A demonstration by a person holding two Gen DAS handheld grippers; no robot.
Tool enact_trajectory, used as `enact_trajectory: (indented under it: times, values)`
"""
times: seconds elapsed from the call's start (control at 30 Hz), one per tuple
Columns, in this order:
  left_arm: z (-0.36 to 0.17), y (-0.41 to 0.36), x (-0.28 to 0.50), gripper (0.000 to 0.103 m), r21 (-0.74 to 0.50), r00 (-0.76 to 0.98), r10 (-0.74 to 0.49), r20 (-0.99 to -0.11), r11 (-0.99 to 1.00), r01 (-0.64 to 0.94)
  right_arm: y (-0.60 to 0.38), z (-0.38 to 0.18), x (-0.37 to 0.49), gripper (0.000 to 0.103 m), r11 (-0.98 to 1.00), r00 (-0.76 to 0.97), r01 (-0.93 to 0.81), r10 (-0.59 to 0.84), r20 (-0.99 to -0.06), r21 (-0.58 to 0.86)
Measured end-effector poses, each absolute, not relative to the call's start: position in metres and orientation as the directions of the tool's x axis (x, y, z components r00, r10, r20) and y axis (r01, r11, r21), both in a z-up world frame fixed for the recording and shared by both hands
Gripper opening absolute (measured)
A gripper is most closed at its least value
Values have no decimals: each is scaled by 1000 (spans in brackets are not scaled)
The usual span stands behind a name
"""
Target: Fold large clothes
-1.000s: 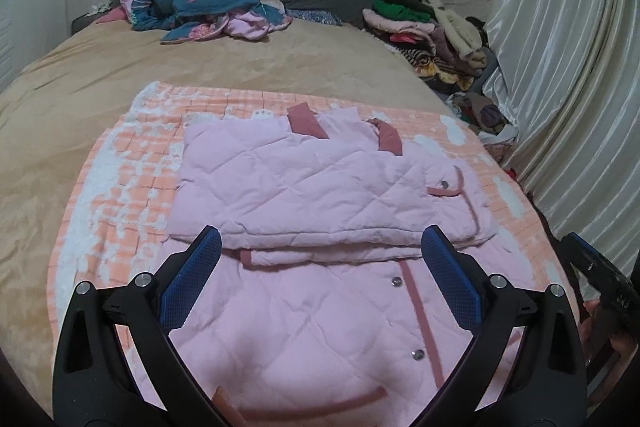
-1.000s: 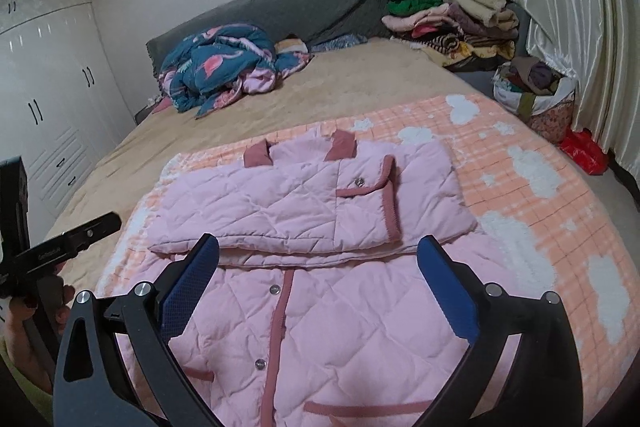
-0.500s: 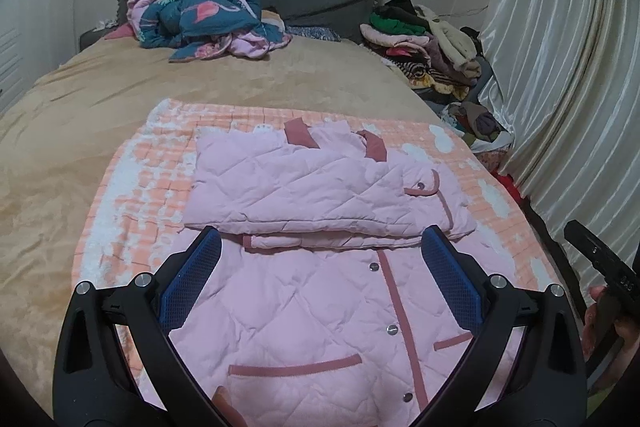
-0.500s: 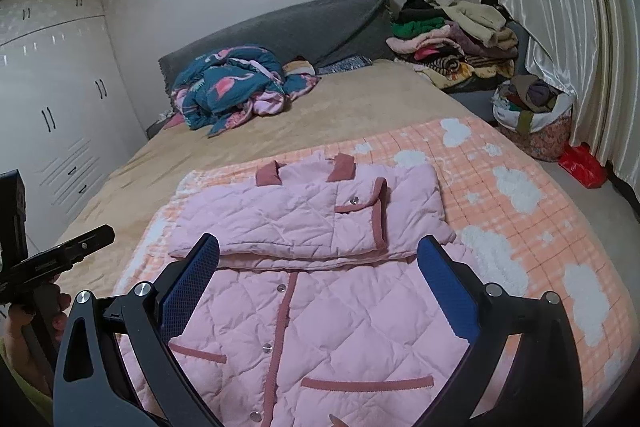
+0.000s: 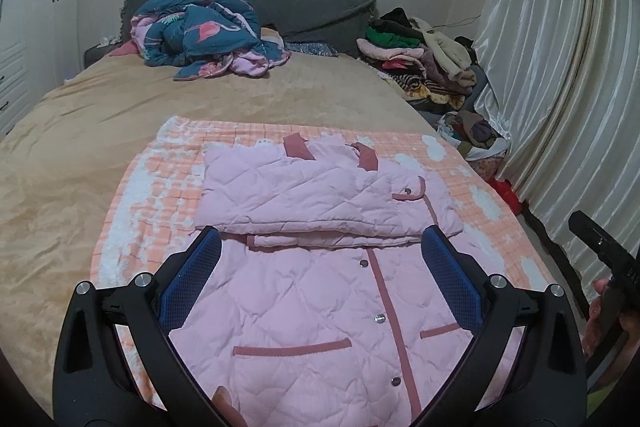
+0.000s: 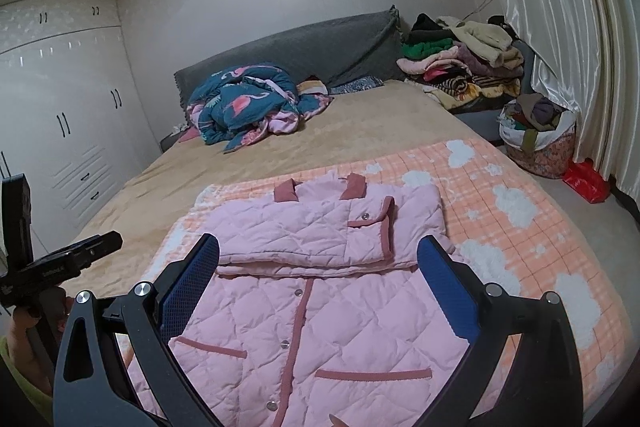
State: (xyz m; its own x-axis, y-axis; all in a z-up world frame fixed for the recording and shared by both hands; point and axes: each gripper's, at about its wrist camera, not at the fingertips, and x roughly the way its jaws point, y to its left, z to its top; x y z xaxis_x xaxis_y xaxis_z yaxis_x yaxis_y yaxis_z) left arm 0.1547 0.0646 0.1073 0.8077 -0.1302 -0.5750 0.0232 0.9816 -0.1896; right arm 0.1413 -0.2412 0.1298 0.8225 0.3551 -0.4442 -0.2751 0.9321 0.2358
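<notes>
Tan plush bedding [image 5: 120,131] covers our bed, with a peach checked blanket with white cloud patches [image 6: 516,211] laid across it. On that blanket lies the quilted pink jacket with rose trim and snap buttons [image 5: 320,291], its sleeves folded flat across the chest. Our left gripper [image 5: 320,251] and right gripper [image 6: 316,255] hover above the jacket, blue textured pads spread wide, gripping nothing. Glossy pleated curtains [image 5: 560,67] hang alongside.

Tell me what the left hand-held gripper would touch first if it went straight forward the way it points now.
Most likely the pink jacket. The left hand-held gripper is open and empty, and its line meets the folded sleeves across the chest. Depth is unclear, so it might land nearer, on the buttoned front.
</notes>
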Motion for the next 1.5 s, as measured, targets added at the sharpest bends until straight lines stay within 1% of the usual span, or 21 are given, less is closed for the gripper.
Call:
enact_trajectory:
  times: [0.47,0.87,1.2,1.37,1.5]
  values:
    - [121,59,129,94,-197,827,-136,-546,980,31,-243,153,115,99,928,830,-310,370,-417,207]
    - [127,59,107,94,-170,834,-107,-542,985,17,-246,158,94,99,926,833,-337,378,-403,172]
    - [104,59,88,94,-139,818,-80,-570,990,0,-258,144,80,99,928,827,-334,372,-421,164]
    - [81,60,78,94,-141,800,-75,-596,990,-13,-265,127,76,99,935,817,-319,356,-453,157]
    - [64,60,72,94,-119,787,-55,-615,993,-24,-269,110,76,99,940,807,-307,339,-484,147]
